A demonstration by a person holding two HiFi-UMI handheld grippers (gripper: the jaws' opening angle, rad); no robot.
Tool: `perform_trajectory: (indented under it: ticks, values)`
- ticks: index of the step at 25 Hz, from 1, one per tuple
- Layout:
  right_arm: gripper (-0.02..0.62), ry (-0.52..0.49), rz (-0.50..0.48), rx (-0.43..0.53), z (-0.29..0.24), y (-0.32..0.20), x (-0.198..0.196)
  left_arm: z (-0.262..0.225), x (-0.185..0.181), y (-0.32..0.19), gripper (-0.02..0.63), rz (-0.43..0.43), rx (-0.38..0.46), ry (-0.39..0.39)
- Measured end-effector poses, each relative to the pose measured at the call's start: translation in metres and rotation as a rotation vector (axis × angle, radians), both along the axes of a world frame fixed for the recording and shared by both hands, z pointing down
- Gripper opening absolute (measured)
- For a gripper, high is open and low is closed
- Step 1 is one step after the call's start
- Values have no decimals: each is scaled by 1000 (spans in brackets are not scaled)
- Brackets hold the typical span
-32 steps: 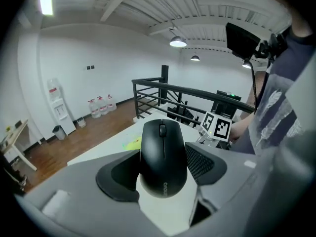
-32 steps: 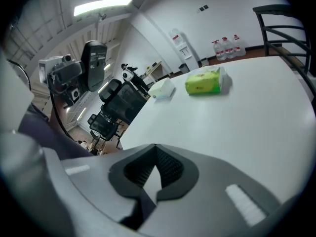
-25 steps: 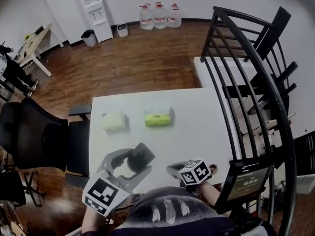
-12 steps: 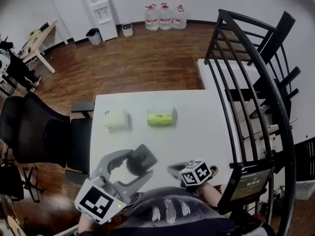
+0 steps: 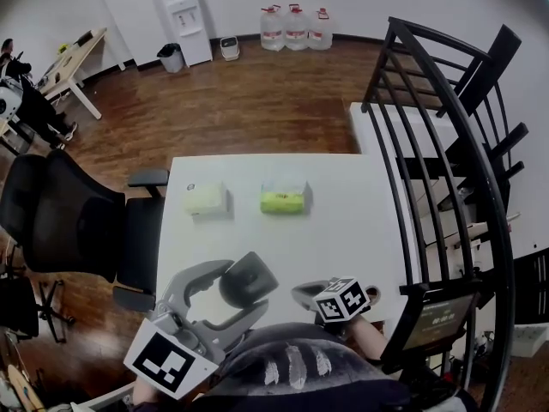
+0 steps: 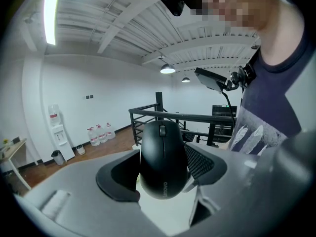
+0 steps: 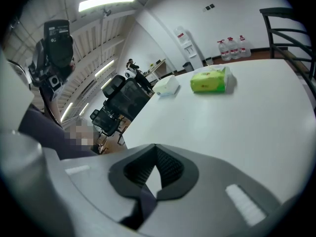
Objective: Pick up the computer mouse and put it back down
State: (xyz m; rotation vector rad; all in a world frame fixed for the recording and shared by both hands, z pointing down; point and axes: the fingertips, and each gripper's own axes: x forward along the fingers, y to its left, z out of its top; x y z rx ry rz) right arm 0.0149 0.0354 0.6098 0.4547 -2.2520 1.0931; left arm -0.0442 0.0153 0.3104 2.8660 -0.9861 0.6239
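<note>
Left gripper (image 5: 243, 283): jaws clamped on the sides of the black computer mouse (image 6: 163, 154), which hangs in the air above the near part of the white table (image 5: 343, 221). Right gripper (image 7: 155, 154): jaws closed together on nothing, low over the table's near edge. Green tissue pack (image 5: 284, 200) lies farther back.

left gripper (image 5: 243, 283): jaws clamped on mouse (image 6: 163, 157), nose pointing slightly below level, marker cube toward the person | right gripper (image 7: 155, 152): jaws together, nothing between, angled down more steeply, close beside the left
</note>
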Motion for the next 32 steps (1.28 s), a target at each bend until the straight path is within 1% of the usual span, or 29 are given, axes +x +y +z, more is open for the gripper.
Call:
perform_trajectory:
  ticks: [6, 12, 18, 20, 26, 28, 32]
  values:
    - [3, -10, -28, 2, -2, 9, -5, -11, -4, 19, 305, -12, -3, 35]
    - [3, -11, -42, 11, -4, 13, -7, -11, -6, 29, 308, -4, 28, 3]
    - [3, -10, -40, 16, -7, 17, -4, -17, -8, 33, 306, -18, 67, -13]
    - [3, -9, -36, 18, -7, 17, -2, -20, -9, 32, 305, -31, 74, 6]
    - [3, -7, -16, 17, -6, 16, 1, -18, -12, 25, 304, -91, 21, 106]
    - [3, -6, -10, 18, -6, 13, 3, -18, -12, 22, 302, -101, 22, 108]
    - [3, 1, -2, 14, -4, 10, 3, -18, -17, 14, 301, -107, 35, 89]
